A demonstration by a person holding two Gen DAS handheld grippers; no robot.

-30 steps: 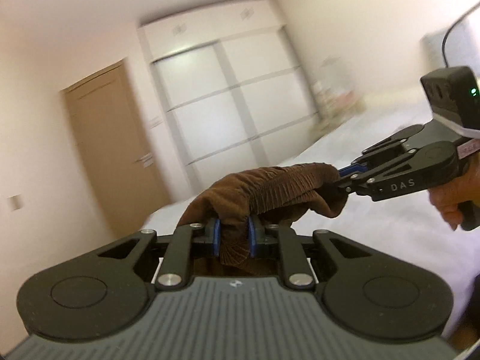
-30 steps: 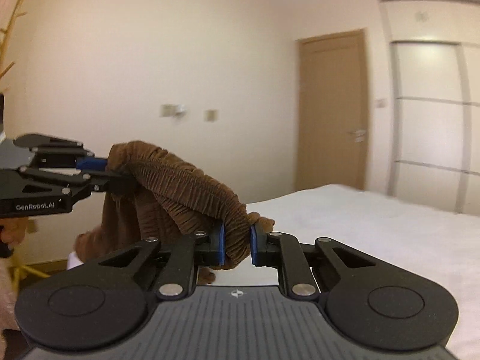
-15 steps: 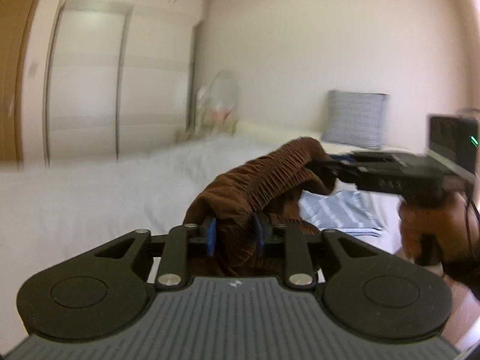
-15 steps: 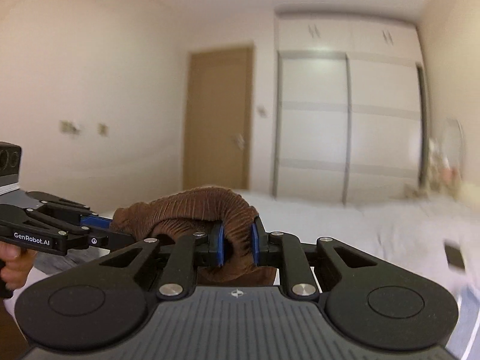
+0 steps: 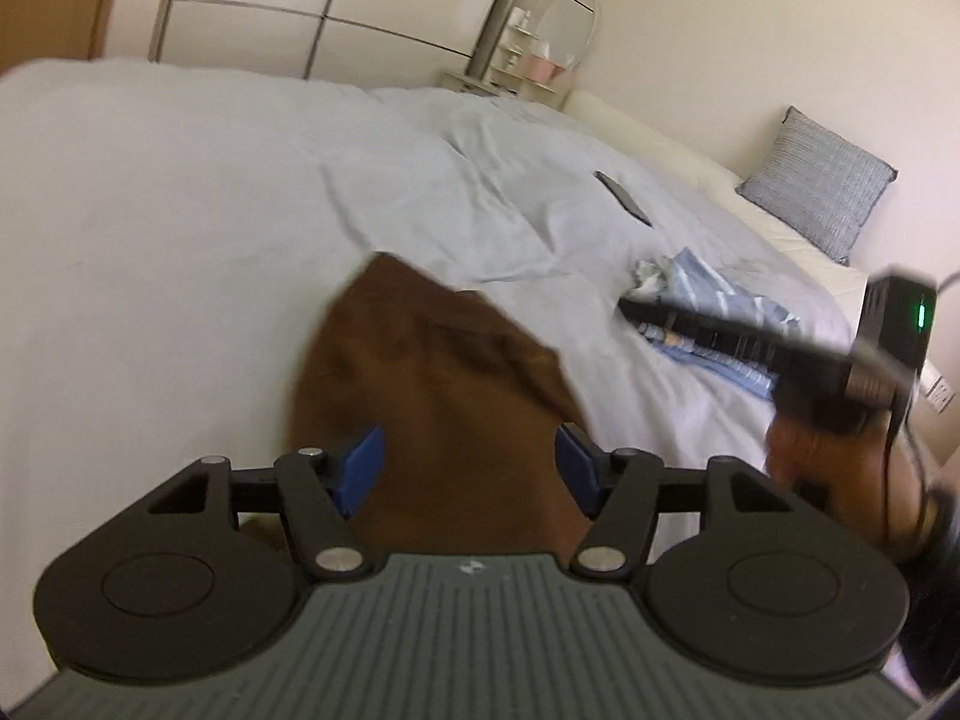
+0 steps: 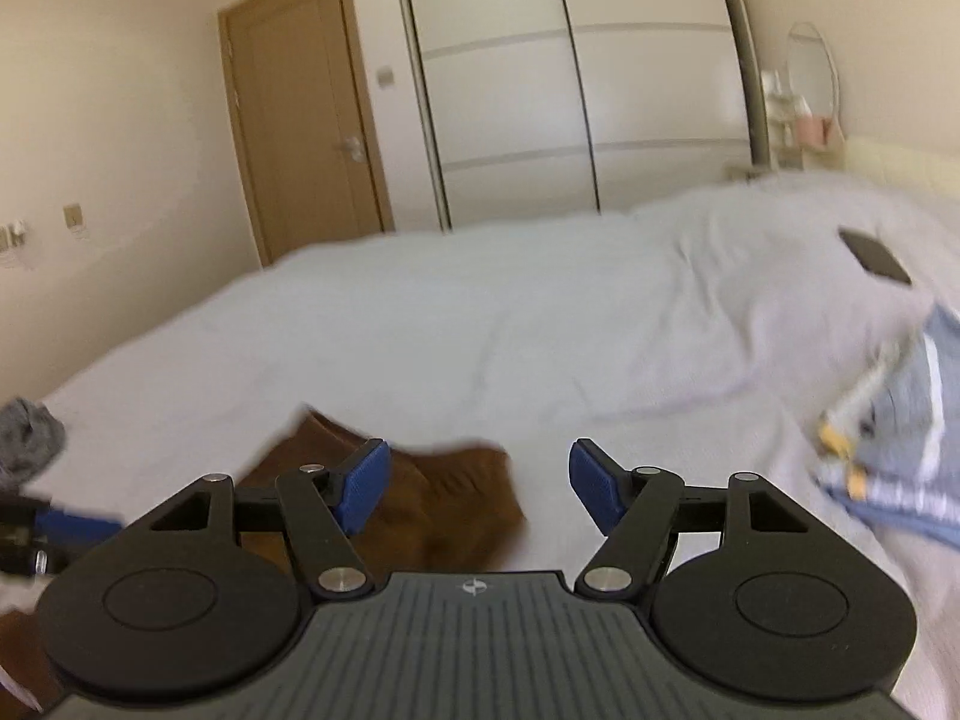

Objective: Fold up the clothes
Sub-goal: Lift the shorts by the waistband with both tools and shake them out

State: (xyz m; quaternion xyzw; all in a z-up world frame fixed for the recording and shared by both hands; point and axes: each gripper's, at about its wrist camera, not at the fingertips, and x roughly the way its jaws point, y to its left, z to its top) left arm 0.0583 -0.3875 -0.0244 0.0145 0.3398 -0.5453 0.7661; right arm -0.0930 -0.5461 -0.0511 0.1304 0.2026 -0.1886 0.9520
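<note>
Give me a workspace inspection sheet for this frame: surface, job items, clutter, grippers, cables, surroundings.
Surface: bed with a white cover, wrinkled.
Job's things: brown garment lying on the bed in front of both grippers; blue striped garment crumpled further right.
Clutter: dark phone on the cover; grey cloth at the bed's left edge; grey pillow at the head.
Grippers: left gripper open, jaws either side of the brown garment, no grip seen; right gripper open, empty.
Cables: black cable hanging from the right gripper's handle.
Surroundings: wooden door, sliding wardrobe, oval mirror on a small shelf.
</note>
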